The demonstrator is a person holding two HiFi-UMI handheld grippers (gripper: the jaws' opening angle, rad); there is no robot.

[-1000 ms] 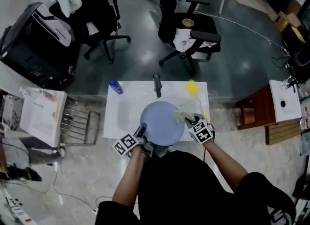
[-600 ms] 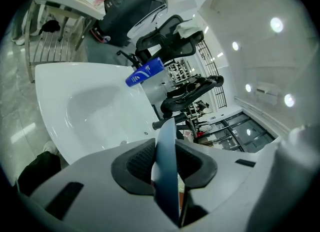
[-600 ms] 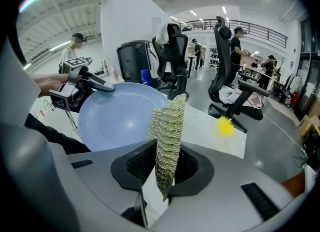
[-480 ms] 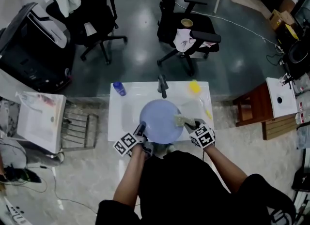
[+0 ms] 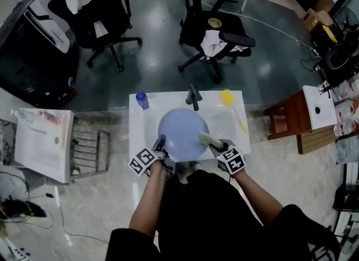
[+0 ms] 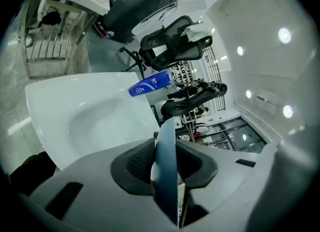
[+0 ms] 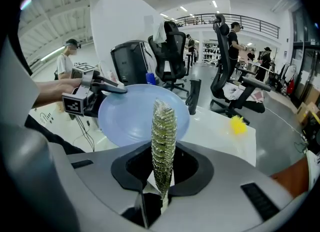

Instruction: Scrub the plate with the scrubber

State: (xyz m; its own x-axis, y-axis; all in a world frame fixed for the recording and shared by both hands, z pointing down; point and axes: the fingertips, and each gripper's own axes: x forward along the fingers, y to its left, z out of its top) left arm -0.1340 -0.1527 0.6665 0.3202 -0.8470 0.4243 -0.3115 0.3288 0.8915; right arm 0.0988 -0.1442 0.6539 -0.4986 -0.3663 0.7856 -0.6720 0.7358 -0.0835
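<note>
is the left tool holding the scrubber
No, the left tool is clamped on the blue plate at its rim, while the scrubber sits in the right tool.

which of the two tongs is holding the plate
The left tongs, clamped on the near rim of the blue plate over the sink. The right tongs grip the scrubber instead.

floor (image 5: 157, 58): glossy dark grey | seating: black office chairs (image 5: 216, 32) | right: brown wooden stool (image 5: 287, 118) | left: metal rack (image 5: 87, 152)
</note>
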